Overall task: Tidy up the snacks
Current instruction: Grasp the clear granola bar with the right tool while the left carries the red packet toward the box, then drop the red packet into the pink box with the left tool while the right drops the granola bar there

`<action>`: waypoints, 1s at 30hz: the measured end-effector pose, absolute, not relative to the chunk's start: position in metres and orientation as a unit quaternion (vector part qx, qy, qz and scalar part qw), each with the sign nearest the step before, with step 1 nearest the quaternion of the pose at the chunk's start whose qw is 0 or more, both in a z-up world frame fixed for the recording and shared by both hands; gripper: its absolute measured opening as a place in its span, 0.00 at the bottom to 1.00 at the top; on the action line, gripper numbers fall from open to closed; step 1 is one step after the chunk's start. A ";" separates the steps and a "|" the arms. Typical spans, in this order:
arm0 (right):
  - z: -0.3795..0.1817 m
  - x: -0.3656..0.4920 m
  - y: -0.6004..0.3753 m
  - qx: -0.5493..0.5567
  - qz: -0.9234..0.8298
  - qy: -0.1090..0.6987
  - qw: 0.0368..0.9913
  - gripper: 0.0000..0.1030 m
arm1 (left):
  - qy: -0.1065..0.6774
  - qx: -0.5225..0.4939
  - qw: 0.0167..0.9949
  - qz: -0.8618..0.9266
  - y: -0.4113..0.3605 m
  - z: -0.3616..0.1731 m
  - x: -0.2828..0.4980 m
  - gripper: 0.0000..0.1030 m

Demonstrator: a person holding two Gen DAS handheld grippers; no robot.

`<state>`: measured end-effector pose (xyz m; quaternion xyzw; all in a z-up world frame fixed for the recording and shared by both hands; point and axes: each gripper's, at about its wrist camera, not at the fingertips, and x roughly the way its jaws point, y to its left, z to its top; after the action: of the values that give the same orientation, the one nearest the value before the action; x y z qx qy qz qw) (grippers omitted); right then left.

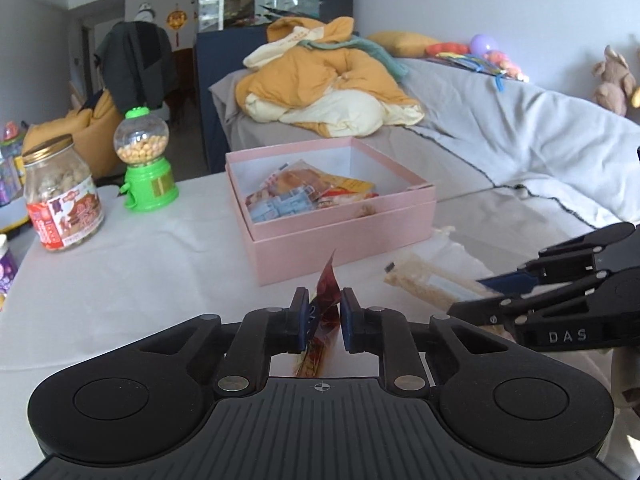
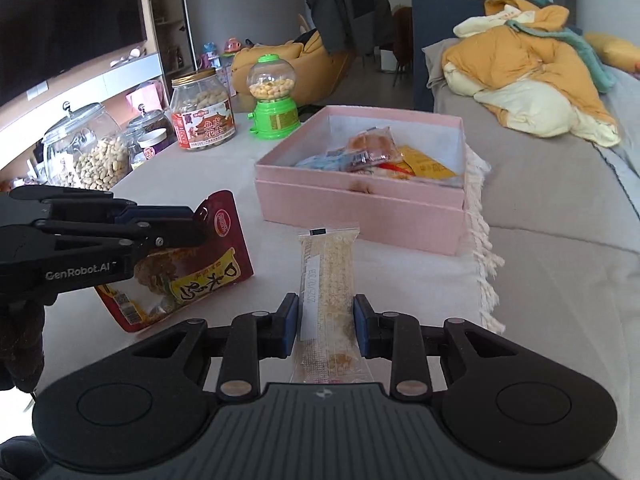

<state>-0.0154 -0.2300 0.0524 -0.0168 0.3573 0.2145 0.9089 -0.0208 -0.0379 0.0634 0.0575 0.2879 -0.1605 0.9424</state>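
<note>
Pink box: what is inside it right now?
The pink box holds a loose pile of small wrapped snacks: blue, clear and yellow packets. Whatever lies beneath the pile, and the box floor under it, is hidden.
</note>
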 end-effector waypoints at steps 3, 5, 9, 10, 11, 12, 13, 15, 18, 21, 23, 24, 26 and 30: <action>0.036 -0.015 -0.227 -0.018 0.209 0.366 0.907 0.28 | 0.293 0.095 0.940 -0.144 -0.037 0.060 -0.021 0.26; 0.025 -0.017 -0.222 -0.022 0.205 0.369 0.906 0.28 | 0.323 0.096 0.931 -0.142 -0.029 0.054 -0.019 0.31; 0.014 -0.023 -0.216 -0.027 0.200 0.352 0.914 0.31 | 0.368 0.035 0.915 -0.162 -0.007 0.039 -0.015 0.33; 0.013 -0.024 -0.214 -0.030 0.198 0.347 0.916 0.32 | 0.370 0.025 0.915 -0.160 -0.003 0.034 -0.013 0.34; 0.012 -0.025 -0.211 -0.035 0.196 0.344 0.918 0.33 | 0.368 0.017 0.916 -0.160 0.000 0.031 -0.012 0.36; 0.012 -0.025 -0.210 -0.039 0.194 0.343 0.918 0.33 | 0.364 0.008 0.917 -0.162 0.003 0.028 -0.011 0.37; 0.012 -0.026 -0.209 -0.042 0.194 0.342 0.919 0.34 | 0.359 -0.003 0.919 -0.165 0.005 0.027 -0.009 0.37; 0.012 -0.027 -0.208 -0.045 0.195 0.340 0.919 0.36 | 0.343 -0.025 0.923 -0.174 0.009 0.025 -0.007 0.33; 0.012 -0.026 -0.206 -0.049 0.190 0.340 0.920 0.39 | 0.331 -0.036 0.924 -0.187 0.011 0.026 -0.003 0.28; 0.012 -0.025 -0.205 -0.051 0.181 0.342 0.921 0.46 | 0.334 -0.060 0.921 -0.190 0.014 0.024 -0.001 0.23; 0.012 -0.024 -0.206 -0.047 0.178 0.343 0.921 0.47 | 0.344 -0.085 0.916 -0.189 0.019 0.021 0.000 0.22; 0.012 -0.024 -0.206 -0.045 0.177 0.343 0.921 0.47 | 0.346 -0.089 0.915 -0.189 0.020 0.021 0.000 0.21; 0.012 -0.023 -0.206 -0.040 0.172 0.345 0.922 0.47 | 0.348 -0.090 0.914 -0.186 0.021 0.023 -0.001 0.21; 0.016 -0.022 -0.205 -0.038 0.164 0.354 0.920 0.28 | 0.344 -0.065 0.919 -0.182 0.015 0.029 -0.008 0.20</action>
<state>-0.0224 -0.2046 0.0165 -0.0376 0.3538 0.1643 0.9200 -0.0084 0.0146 0.0291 -0.0651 0.3444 -0.1824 0.9186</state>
